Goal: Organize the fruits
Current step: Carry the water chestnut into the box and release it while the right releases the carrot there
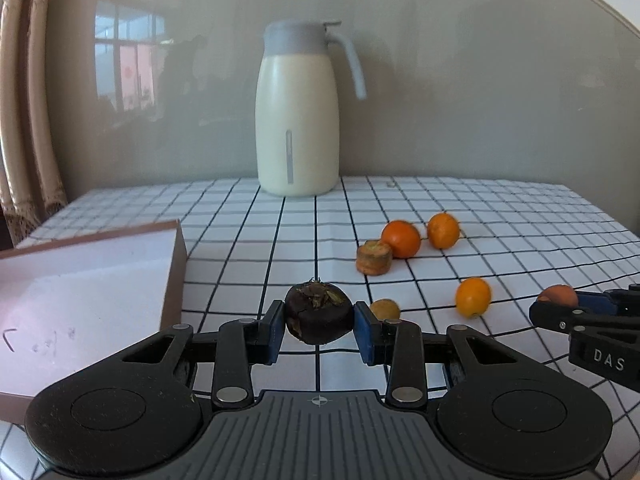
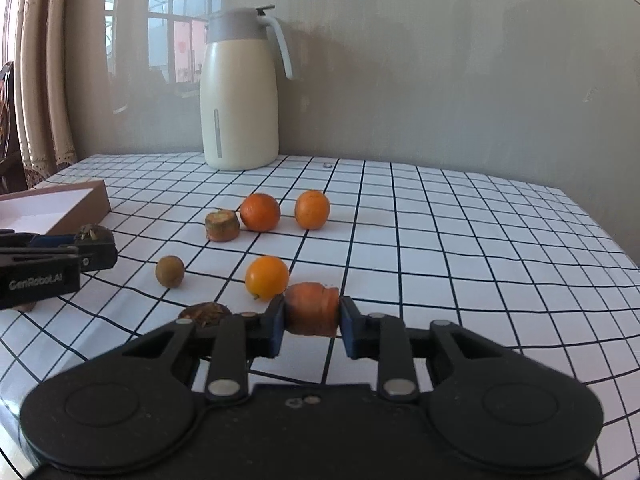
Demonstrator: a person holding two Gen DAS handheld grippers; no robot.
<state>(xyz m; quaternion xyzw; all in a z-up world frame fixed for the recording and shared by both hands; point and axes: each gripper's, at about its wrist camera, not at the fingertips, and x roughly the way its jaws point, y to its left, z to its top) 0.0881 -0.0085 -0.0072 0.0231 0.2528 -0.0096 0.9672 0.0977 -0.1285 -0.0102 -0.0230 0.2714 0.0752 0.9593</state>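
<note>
While both grippers hold something: nothing shows inside the box yet, so the sorting looks barely begun.
Left gripper (image 1: 319, 322): its blue pads pinch a dark brown, round, rough-skinned water chestnut (image 1: 319, 312), carried clear of the worktop.
Right gripper (image 2: 312, 316): pressed onto a short orange carrot chunk (image 2: 313, 309), also lifted.
Box: the shallow pink cardboard box (image 1: 80, 280) sits at nine o'clock of the left gripper; the part of its floor in view is bare.
Still loose on the white black-grid worktop (image 2: 440, 240): three round orange citrus fruits, two (image 2: 260, 212) (image 2: 312, 209) at about twelve o'clock of the right gripper, one (image 2: 267, 276) just beyond its pads; a stubby carrot piece (image 2: 222, 225) touching or just beside the left citrus; a small brown round fruit (image 2: 170, 271) at ten o'clock; another dark chestnut (image 2: 205, 313) near the right gripper's left finger.
Bystander: a cream insulated jug with grey lid (image 1: 298, 112) at the far edge.
Judgement: two pieces in hand, at least six left.
</note>
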